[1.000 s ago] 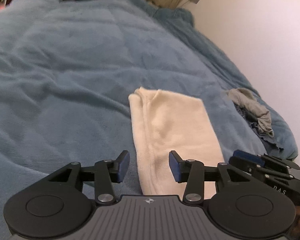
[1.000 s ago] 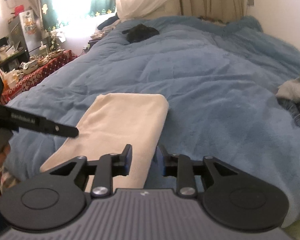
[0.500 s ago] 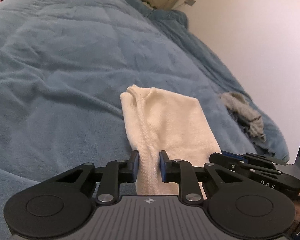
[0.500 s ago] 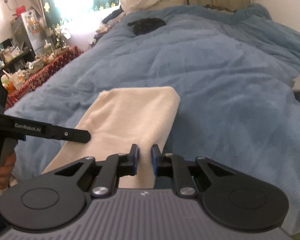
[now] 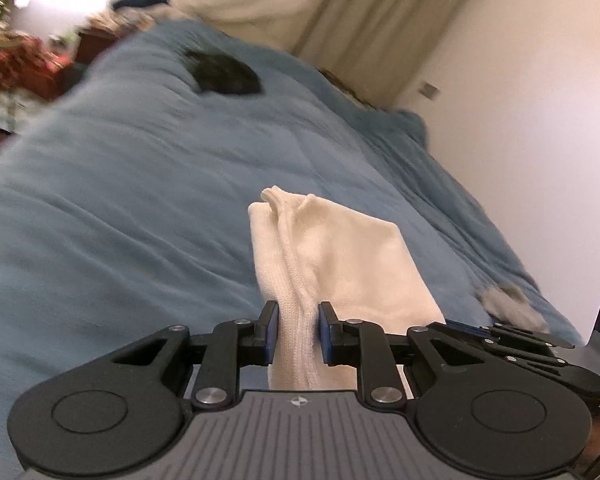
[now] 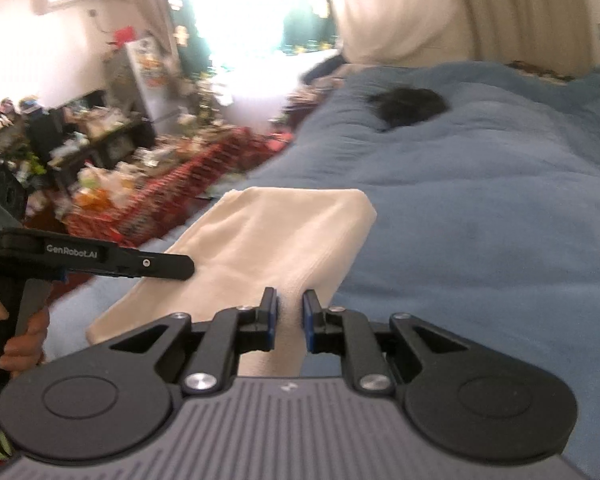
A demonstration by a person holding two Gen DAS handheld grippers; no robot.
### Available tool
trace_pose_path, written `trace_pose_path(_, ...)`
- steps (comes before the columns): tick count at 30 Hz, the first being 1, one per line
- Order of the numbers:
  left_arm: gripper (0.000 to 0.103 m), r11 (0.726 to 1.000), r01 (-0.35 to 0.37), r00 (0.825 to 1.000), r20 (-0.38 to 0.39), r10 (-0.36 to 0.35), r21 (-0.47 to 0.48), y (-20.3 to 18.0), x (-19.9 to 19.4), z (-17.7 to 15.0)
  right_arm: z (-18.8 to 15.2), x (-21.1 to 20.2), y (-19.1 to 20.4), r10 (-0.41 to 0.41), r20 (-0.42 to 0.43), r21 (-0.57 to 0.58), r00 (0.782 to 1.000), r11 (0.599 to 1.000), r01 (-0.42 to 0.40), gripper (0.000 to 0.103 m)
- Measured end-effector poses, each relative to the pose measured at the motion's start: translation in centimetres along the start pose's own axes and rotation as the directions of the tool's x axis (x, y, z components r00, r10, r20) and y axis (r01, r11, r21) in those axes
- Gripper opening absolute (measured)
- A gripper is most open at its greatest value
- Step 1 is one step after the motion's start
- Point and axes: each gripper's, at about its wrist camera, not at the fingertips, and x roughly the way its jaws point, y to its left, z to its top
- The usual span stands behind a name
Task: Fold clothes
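Stretching away from both cameras, the cream garment (image 5: 340,264) is a long folded strip whose long axis runs from the near hem, at the tongs, out toward the far end of the blue bed (image 5: 140,200). Its near end is raised off the cover and its far end reaches out over the blanket; whether that far end touches the cover cannot be told.

In the left wrist view the left tongs (image 5: 298,332) are nearly closed, their blue pads pressing from both sides on a ribbed seam at the strip's near left corner. The seam runs lengthwise up the strip and ends in a small bunched fold at the far left corner.

In the right wrist view the right tongs (image 6: 286,318) are likewise nearly closed, pinching the near right corner of the same garment (image 6: 276,240). The far edge is a rounded fold lying square across the strip.

The left tongs show at the left of the right view as a black bar laid over the cloth's left edge, with a hand (image 6: 20,336) around the handle below. The right tongs show side-on at the right edge of the left wrist view.

A dark item (image 5: 224,72) lies far up the bed, and a grey crumpled cloth (image 5: 508,304) sits near the bed's right edge, well apart from the garment.
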Motion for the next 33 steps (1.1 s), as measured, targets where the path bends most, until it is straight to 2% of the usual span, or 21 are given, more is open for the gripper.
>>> trace_pose_path(4, 0.020, 0.994, -0.102, 0.994, 0.038, 0.103, -0.038, 6.5, -3.9, 2.4, 2.1, 5.6, 6.5, 0.084, -0.010, -0.020, 0.996, 0.996, -0.084, 0.014)
trace_pose_path(10, 0.019, 0.965, -0.237, 0.969, 0.044, 0.243, -0.111, 15.8, -7.6, 4.2, 2.8, 14.2, 15.5, 0.179, -0.067, 0.017, 0.981, 0.984, -0.179, 0.014)
trace_pose_path(14, 0.019, 0.943, -0.297, 0.954, 0.001, 0.301, -0.150, 20.4, -7.7, 3.6, 1.3, 18.9, 20.1, 0.177, -0.148, 0.026, 0.973, 0.984, -0.176, 0.014)
trace_pose_path(18, 0.020, 0.924, -0.323, 0.946, -0.055, 0.319, -0.203, 23.9, -6.4, 1.0, -1.0, 21.7, 22.2, 0.139, -0.199, 0.004, 0.970, 0.990, -0.141, 0.014)
trace_pose_path(22, 0.021, 0.917, -0.290, 0.956, -0.043, 0.290, -0.274, 26.2, -6.0, -0.8, -3.2, 22.9, 23.0, 0.115, -0.213, -0.024, 0.970, 0.992, -0.123, 0.015)
trace_pose_path(26, 0.030, 0.914, -0.260, 0.964, -0.027, 0.265, -0.313, 26.6, -6.5, -1.1, -4.2, 22.6, 22.3, 0.126, -0.213, -0.023, 0.969, 0.991, -0.134, 0.018)
trace_pose_path(30, 0.026, 0.920, -0.295, 0.949, 0.031, 0.313, -0.260, 25.3, -8.9, -1.0, -3.2, 20.1, 20.8, 0.133, -0.151, -0.089, 0.980, 0.985, -0.148, 0.019)
trace_pose_path(32, 0.025, 0.928, -0.306, 0.940, 0.087, 0.330, -0.214, 23.9, -10.2, -0.8, -2.6, 19.2, 21.4, 0.179, -0.117, -0.139, 0.977, 0.971, -0.195, 0.017)
trace_pose_path(33, 0.020, 0.935, -0.301, 0.939, 0.111, 0.324, -0.187, 23.0, -10.8, -0.9, -2.3, 18.8, 21.7, 0.203, -0.103, -0.164, 0.974, 0.962, -0.218, 0.017)
